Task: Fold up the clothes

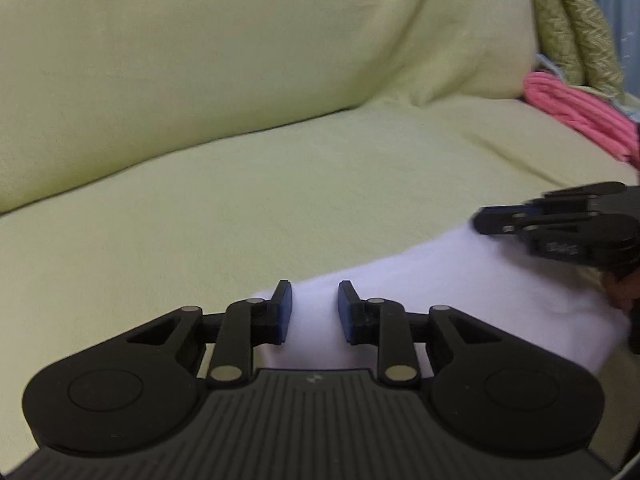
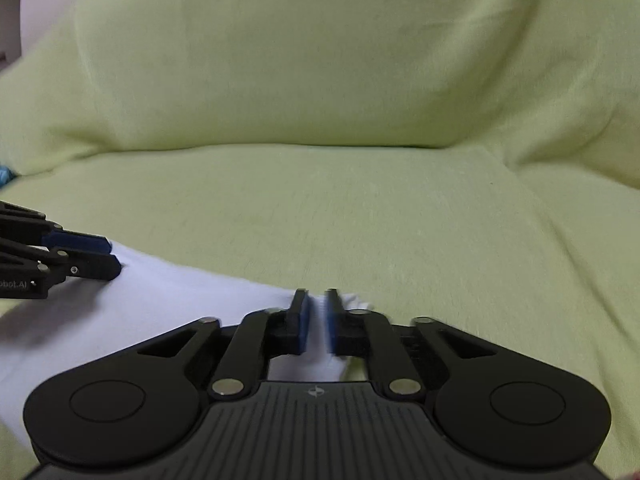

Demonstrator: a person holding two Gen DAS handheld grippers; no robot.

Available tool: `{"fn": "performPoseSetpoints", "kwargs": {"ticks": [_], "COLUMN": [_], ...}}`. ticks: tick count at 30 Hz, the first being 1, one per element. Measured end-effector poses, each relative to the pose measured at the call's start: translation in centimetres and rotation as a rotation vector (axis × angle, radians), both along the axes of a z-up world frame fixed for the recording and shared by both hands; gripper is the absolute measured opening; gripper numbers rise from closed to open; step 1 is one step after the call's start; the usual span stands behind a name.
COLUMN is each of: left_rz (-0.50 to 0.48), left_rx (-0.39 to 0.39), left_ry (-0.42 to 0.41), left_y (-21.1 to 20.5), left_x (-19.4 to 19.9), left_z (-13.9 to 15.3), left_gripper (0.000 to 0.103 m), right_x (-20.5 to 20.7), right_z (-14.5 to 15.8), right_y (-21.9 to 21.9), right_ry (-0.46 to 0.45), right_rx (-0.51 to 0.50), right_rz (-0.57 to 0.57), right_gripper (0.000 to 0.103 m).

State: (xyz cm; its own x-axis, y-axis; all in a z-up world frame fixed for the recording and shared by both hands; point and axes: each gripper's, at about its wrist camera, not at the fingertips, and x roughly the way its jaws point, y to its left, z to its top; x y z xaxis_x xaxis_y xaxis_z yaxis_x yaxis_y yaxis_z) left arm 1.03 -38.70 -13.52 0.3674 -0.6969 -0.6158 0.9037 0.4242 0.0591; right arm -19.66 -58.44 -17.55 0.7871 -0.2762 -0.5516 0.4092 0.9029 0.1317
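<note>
A white garment (image 1: 420, 280) lies on the yellow-green covered sofa seat (image 1: 240, 208). My left gripper (image 1: 314, 310) is at its left edge; the jaws stand a little apart with white cloth showing between them. My right gripper (image 2: 318, 320) is at the garment's right edge (image 2: 160, 300); its jaws are nearly closed with a thin fold of white cloth between the blue pads. The right gripper also shows in the left wrist view (image 1: 488, 220), and the left gripper shows in the right wrist view (image 2: 114, 256), both over the white cloth.
The sofa backrest (image 2: 320, 60) rises behind the seat. A pink knitted garment (image 1: 580, 116) and olive patterned cushions (image 1: 572, 28) lie at the seat's right end. A bit of blue fabric (image 2: 5, 174) peeks in at the left.
</note>
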Motion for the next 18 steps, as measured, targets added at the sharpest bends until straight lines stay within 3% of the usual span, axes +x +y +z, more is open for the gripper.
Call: {"fn": "performPoseSetpoints", "kwargs": {"ticks": [3,4,5,6,14,18], "left_rz": [0.035,0.040,0.046,0.053,0.078,0.099], "left_rx": [-0.005,-0.024,-0.040,-0.054,-0.098,-0.071], "left_ry": [0.019,0.035,0.037,0.039,0.115,0.140], "left_y": [0.1,0.5,1.1,1.6,6.3,6.7], "left_x": [1.0,1.1,1.0,0.8,-1.6,-1.7], "left_z": [0.4,0.8,1.3,1.7,2.9,2.3], "left_gripper": [0.023,0.023,0.023,0.023,0.023,0.023], "right_x": [-0.4,-0.9,-1.3,-1.7,-1.9,0.1], "right_z": [0.5,1.0,1.5,2.1,3.5,3.3], "right_y": [-1.0,-0.6,-0.2,0.1,7.3,10.4], "right_ry": [-0.016,-0.026,-0.036,-0.045,-0.078,-0.021], "right_rx": [0.049,0.040,0.031,0.023,0.115,0.039], "right_rz": [-0.022,-0.034,-0.045,-0.057,0.275,0.370], "right_gripper": [0.000,0.006,0.019,0.022,0.022,0.022]}}
